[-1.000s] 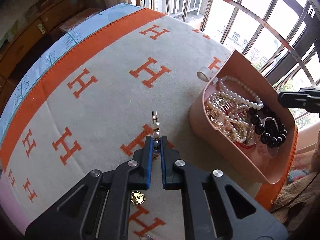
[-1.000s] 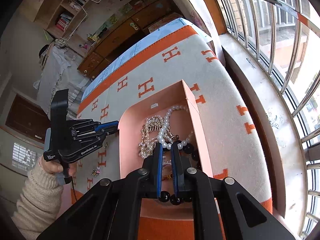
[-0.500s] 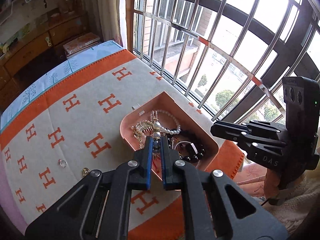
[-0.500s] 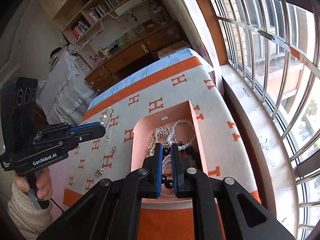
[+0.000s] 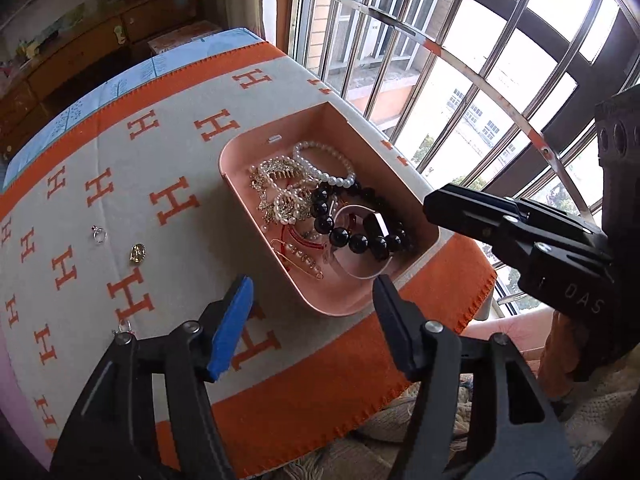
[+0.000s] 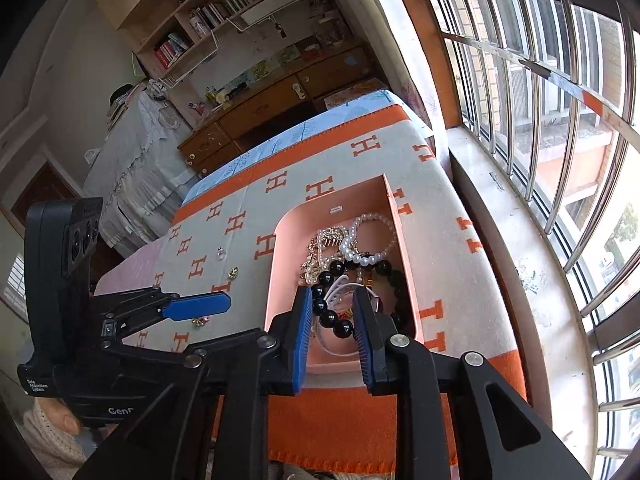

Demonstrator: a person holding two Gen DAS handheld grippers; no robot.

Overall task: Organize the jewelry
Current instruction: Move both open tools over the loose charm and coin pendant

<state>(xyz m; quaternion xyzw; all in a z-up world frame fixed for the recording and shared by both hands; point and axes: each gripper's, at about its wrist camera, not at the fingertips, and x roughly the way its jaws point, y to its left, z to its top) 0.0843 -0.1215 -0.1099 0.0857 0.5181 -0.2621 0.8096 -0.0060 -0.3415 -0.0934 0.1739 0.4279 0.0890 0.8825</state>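
The left gripper (image 5: 310, 292) hangs above the near corner of the pink tray (image 5: 404, 184), its jaws just sprung wide apart with nothing between them. The right gripper (image 6: 332, 312) hovers over the tray's near end, jaws just parted to a narrow gap, nothing pinched; black beads show through the gap but lie down in the tray. The left wrist view lays out the tray's contents: a pearl bracelet (image 5: 324, 164) at the far end, gold combs (image 5: 280, 192) beside it, a black bead bracelet (image 5: 352, 224) nearer, a gold pin (image 5: 298, 258) by the near wall. It also catches a ring (image 5: 99, 234) and a gold charm (image 5: 137, 252) loose on the blanket (image 5: 168, 152), well left of the tray. The right wrist view adds the window ledge (image 6: 516, 264) right of the tray and a small piece (image 6: 199, 321) on the blanket by the left gripper's blue pad. The tray's long axis runs away from both grippers toward the far blanket edge, its near end close to the orange border. Left of the tray lies open blanket; on its right, the blanket edge is close.
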